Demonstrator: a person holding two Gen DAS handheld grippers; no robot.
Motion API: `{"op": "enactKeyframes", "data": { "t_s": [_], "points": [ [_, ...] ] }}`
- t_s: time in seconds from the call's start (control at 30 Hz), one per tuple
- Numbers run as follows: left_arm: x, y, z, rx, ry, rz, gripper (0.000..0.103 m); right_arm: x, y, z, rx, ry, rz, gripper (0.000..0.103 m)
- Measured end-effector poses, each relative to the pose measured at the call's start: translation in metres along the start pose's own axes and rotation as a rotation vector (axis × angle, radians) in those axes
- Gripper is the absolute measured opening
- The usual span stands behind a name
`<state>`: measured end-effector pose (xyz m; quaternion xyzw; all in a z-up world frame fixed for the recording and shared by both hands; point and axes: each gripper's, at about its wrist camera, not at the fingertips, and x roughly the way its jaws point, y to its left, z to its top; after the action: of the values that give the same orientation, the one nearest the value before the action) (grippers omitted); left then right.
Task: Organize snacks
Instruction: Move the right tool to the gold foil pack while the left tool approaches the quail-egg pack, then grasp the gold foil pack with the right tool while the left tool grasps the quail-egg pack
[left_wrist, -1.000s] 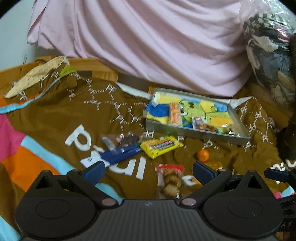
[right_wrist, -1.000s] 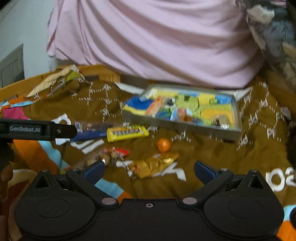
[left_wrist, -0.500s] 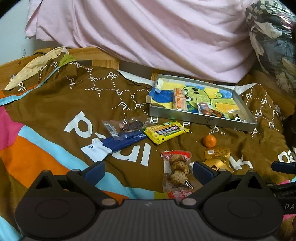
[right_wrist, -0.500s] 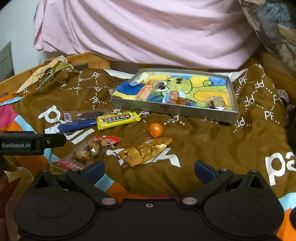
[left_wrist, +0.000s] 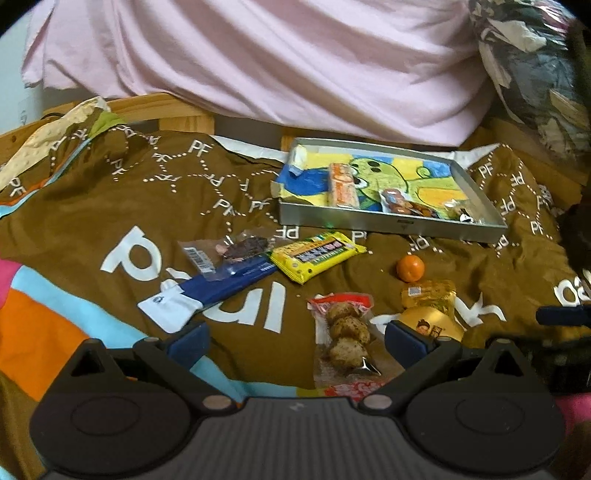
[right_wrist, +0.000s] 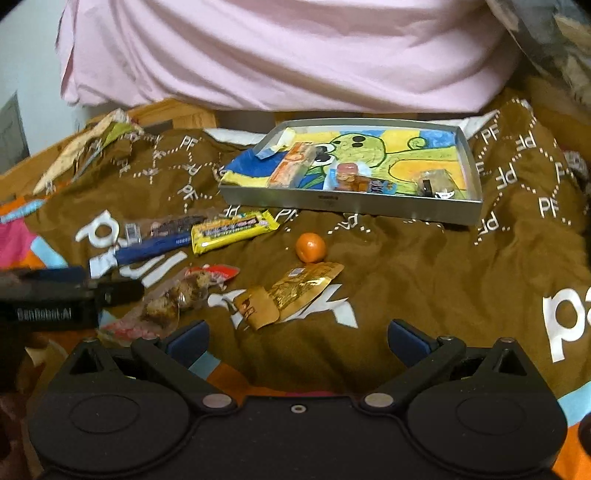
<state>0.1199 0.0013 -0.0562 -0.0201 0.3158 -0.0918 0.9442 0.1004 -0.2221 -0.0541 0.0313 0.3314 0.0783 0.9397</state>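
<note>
While both tools hang back from the spread, the step in hand looks like choosing and approaching the next loose snack to carry to the metal tray (left_wrist: 391, 223), which lies in the upper right of centre in the left wrist view and already holds an orange-wrapped bar (left_wrist: 342, 184) and a few small packets. Judging by position, the left gripper (left_wrist: 295, 341) is best placed for the clear pack of round brown snacks (left_wrist: 345, 338), which lies at lower centre just ahead of its tips, nearer the right-hand one. That pack is long and floppy on a soft brown blanket (left_wrist: 129, 206), so a good grasp would come down across its narrow width near the middle, pressing lightly so the pads catch film and not cloth.

The gold foil pouch (right_wrist: 295, 291) sits just left of centre in the right wrist view, ahead of the right gripper (right_wrist: 297, 339), with the small orange fruit (right_wrist: 311, 247) just above it; the fruit would likely roll if nudged, so the pouch is better lifted away from it. Left of centre lie the yellow bar (left_wrist: 317, 254) and the blue-and-white sachet (left_wrist: 214, 290).

Both pairs of jaws stand spread wide, holding nothing and touching nothing.
</note>
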Motion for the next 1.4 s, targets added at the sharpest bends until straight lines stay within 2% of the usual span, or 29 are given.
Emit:
{"op": "enactKeyframes", "data": {
  "t_s": [0.1,0.3,0.53,0.63,0.83,0.93,1.03,1.07,1.1,1.13,1.4],
  "points": [
    [0.000,-0.003,0.001,0.013,-0.003,-0.032,0.103,0.005,-0.006,0.010,0.009,0.007,0.054,0.102],
    [0.002,-0.017,0.006,0.096,-0.003,-0.088,0.103,0.026,-0.010,0.028,-0.002,0.007,0.257,0.102],
    [0.015,-0.032,0.005,0.160,0.024,-0.067,0.103,0.070,-0.026,0.042,0.038,0.104,0.242,0.100],
    [0.020,-0.037,0.007,0.184,0.037,-0.079,0.103,0.087,-0.035,0.041,0.066,0.164,0.250,0.091],
    [0.032,-0.046,0.009,0.218,0.075,-0.101,0.102,0.098,-0.034,0.044,0.057,0.183,0.292,0.090],
    [0.039,-0.048,0.010,0.231,0.111,-0.113,0.100,0.099,-0.035,0.045,0.059,0.180,0.304,0.083],
    [0.046,-0.048,0.012,0.230,0.143,-0.133,0.094,0.100,-0.039,0.046,0.085,0.175,0.323,0.071],
    [0.049,-0.048,0.013,0.226,0.157,-0.142,0.093,0.101,-0.040,0.046,0.096,0.175,0.333,0.065],
    [0.052,-0.047,0.014,0.220,0.174,-0.150,0.090,0.102,-0.042,0.046,0.106,0.178,0.349,0.054],
    [0.055,-0.047,0.015,0.214,0.191,-0.159,0.089,0.105,-0.043,0.045,0.123,0.188,0.367,0.050],
    [0.076,-0.033,0.026,0.146,0.315,-0.199,0.085,0.116,-0.044,0.045,0.146,0.215,0.419,0.049]
  ]
}}
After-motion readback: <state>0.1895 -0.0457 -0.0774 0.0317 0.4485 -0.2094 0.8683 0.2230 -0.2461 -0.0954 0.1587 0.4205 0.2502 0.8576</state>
